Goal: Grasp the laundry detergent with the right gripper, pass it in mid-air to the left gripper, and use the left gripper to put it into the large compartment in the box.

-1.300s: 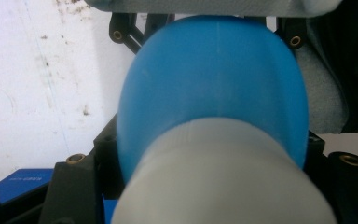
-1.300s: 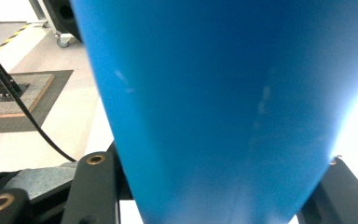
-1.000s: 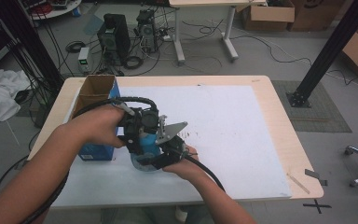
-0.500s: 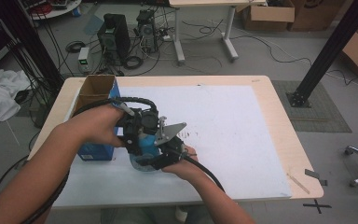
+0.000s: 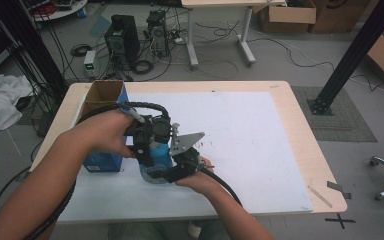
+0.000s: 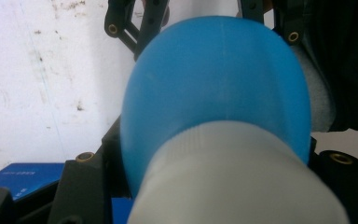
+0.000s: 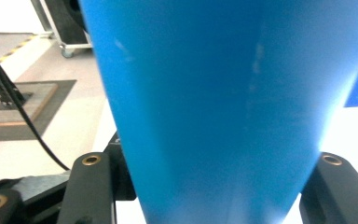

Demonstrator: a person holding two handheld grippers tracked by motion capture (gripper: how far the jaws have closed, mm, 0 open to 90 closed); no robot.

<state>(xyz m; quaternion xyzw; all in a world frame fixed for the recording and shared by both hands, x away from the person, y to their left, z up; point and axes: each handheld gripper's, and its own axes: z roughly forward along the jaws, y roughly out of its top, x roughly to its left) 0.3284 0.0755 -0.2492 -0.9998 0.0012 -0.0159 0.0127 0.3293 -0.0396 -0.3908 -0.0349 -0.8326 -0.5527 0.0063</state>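
Over the pale wooden desk [image 5: 300, 130] with its white sheet [image 5: 260, 140], both grippers' fingers clamp one blue plastic bottle [image 5: 155, 155]: left gripper [image 5: 147, 137] at its white cap, right gripper's [image 5: 182, 162] fingers just loosening. Grey floor, cables, computer towers [image 5: 122, 32] behind.

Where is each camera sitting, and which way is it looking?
High view: above the table, looking down; both forearms, left gripper and right gripper meet on a blue bottle.
Left gripper view: rides the left gripper, looking along its jaws at the bottle's white cap.
Right gripper view: rides the right gripper, facing the bottle's blue side.
Shared: the blue bottle appears in all; the blue box shows in the high and left gripper views.
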